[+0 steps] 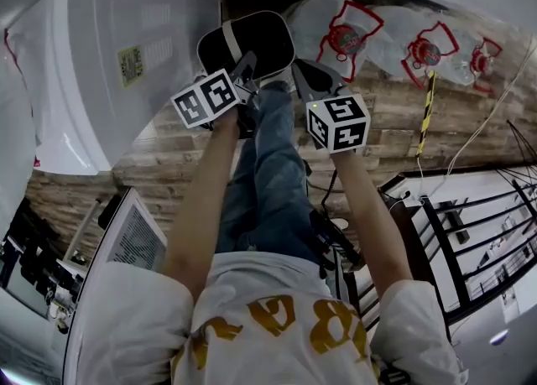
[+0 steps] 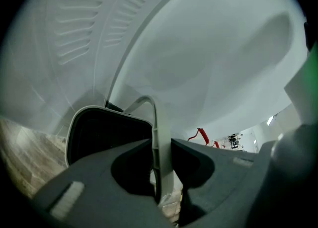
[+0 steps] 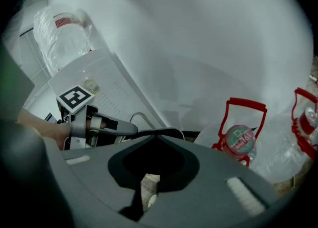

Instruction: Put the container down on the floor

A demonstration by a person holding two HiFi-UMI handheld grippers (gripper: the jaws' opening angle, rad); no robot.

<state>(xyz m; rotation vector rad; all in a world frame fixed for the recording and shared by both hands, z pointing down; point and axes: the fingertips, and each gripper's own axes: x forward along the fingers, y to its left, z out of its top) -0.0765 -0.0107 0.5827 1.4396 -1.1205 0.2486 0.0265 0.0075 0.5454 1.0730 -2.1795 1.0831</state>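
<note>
The container (image 1: 260, 39) is a black bin with a pale rim and a thin pale handle (image 2: 155, 122). It hangs above the wood floor (image 1: 394, 123), in front of my legs. My left gripper (image 1: 245, 73) is shut on that handle, which stands pinched between the two jaws (image 2: 160, 172), with the bin's dark mouth (image 2: 99, 132) just beyond. My right gripper (image 1: 309, 81) is at the bin's right edge. Its jaws (image 3: 155, 137) are shut tip to tip and nothing shows between them. The bin's rim (image 3: 166, 131) runs just past the tips. The left gripper (image 3: 114, 127) shows across from it.
Several big clear water bottles with red handles (image 1: 348, 35) (image 3: 238, 140) lie on the floor beyond the bin. A white appliance (image 1: 109, 65) stands to the left. On the right are a black metal rack (image 1: 478, 224) and a yellow-black striped bar (image 1: 428, 111).
</note>
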